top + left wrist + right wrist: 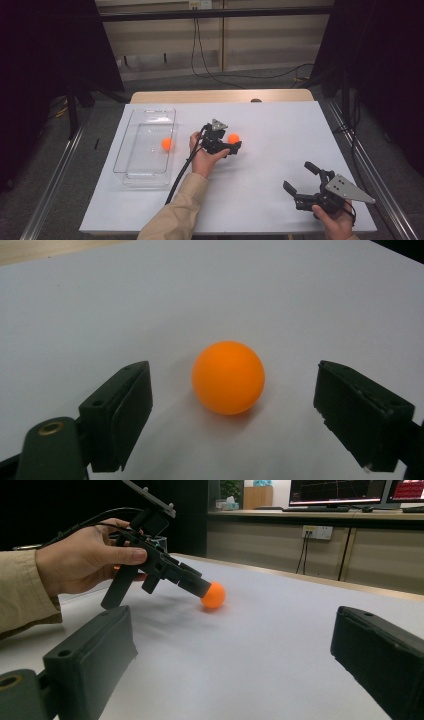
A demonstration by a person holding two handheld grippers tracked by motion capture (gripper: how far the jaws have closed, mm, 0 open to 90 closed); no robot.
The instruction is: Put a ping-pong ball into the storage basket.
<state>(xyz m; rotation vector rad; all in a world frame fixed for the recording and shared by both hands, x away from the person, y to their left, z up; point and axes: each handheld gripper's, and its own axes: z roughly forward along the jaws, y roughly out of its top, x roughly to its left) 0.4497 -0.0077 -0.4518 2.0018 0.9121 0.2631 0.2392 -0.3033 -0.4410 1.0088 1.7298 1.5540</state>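
Note:
An orange ball (233, 138) lies on the white table top near its middle. My left gripper (233, 144) stands around it. In the left gripper view the ball (228, 377) sits between the two black jaws with a clear gap on each side, so my left gripper (235, 377) is open. The right gripper view has the same ball (213, 595) at the tip of that left gripper (197, 586). My right gripper (299, 176) rests near the front right corner, open with nothing between its jaws (232, 625). A second orange ball (166, 144) lies in a clear plastic tray (150, 112).
The clear tray stands at the table's left side. A white sheet (285, 125) covers the table, with a wooden strip (220, 96) along the far edge. A black cable (182, 170) trails from the left gripper along the sleeve.

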